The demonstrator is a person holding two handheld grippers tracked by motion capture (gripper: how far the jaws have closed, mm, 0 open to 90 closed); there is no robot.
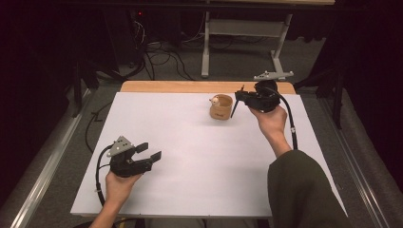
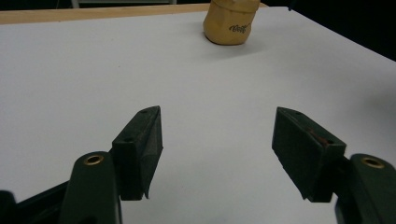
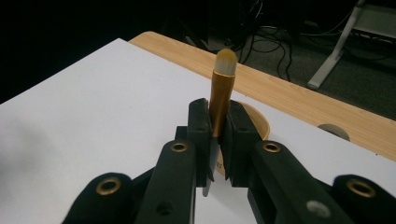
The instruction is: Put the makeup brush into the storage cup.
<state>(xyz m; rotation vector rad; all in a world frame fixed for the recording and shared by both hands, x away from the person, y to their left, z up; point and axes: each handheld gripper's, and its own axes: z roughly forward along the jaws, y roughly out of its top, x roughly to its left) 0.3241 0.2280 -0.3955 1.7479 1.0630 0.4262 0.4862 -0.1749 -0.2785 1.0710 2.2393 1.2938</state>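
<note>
Clamping a slim gold-handled makeup brush with pale bristles (image 3: 220,88), the right gripper (image 3: 215,135) holds it upright just beside the round tan wooden cup (image 1: 221,108) near the far edge of the white table sheet (image 1: 190,166). Well apart, at the near left, the left gripper (image 1: 148,151) rests with jaws spread wide, nothing between them.

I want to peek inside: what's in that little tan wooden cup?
A small whitish, rounded thing pokes up at the rim of the tan wooden cup, likely a brush tip. The cup's wall hides everything lower down.
</note>
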